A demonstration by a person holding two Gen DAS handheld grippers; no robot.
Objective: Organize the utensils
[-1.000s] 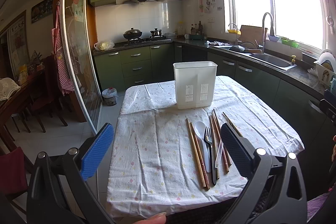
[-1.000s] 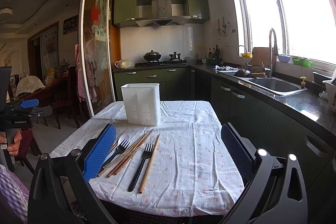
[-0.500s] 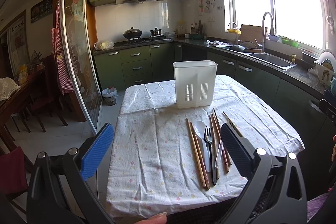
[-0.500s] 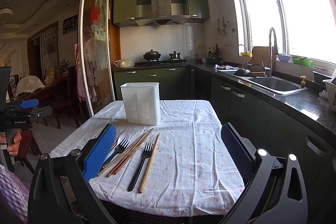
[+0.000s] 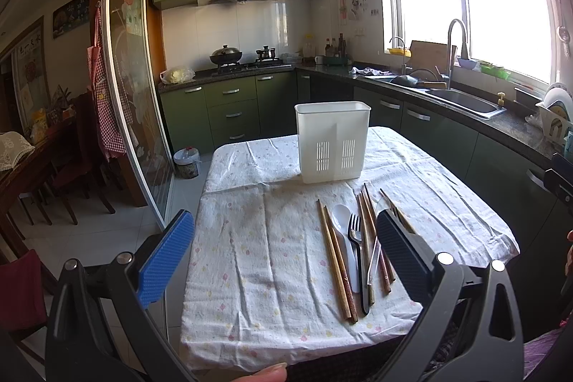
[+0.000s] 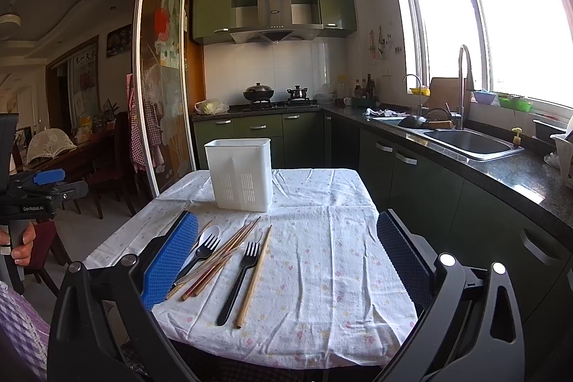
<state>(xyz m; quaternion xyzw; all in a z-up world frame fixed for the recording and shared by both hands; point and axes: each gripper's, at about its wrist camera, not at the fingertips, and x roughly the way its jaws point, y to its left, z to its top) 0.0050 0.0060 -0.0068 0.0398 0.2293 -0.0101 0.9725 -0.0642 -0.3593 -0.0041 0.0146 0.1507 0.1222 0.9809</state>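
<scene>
From the left wrist view, the left gripper point(image 5: 284, 251) hangs off the counter's point(image 5: 250, 238) near edge, jaws wide apart and empty. The utensils point(image 5: 352, 246) lie toward its right jaw, long axes running toward the white holder point(image 5: 333, 142) further back.

From the right wrist view, the right gripper point(image 6: 286, 256) is likewise spread and empty, the utensils point(image 6: 222, 260) by its left jaw, seemingly nearer this hand.

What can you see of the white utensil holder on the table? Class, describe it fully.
The white utensil holder is a tall rectangular tub of what looks like matte plastic, with an open top and a thin rim. Its near face has a vertical crease down the middle and two panels of drainage slots low down. It stands upright on the flowered tablecloth toward the table's far end. No utensils rise above its rim. The chopsticks and forks lie on the cloth nearer the camera, apart from it.
</scene>
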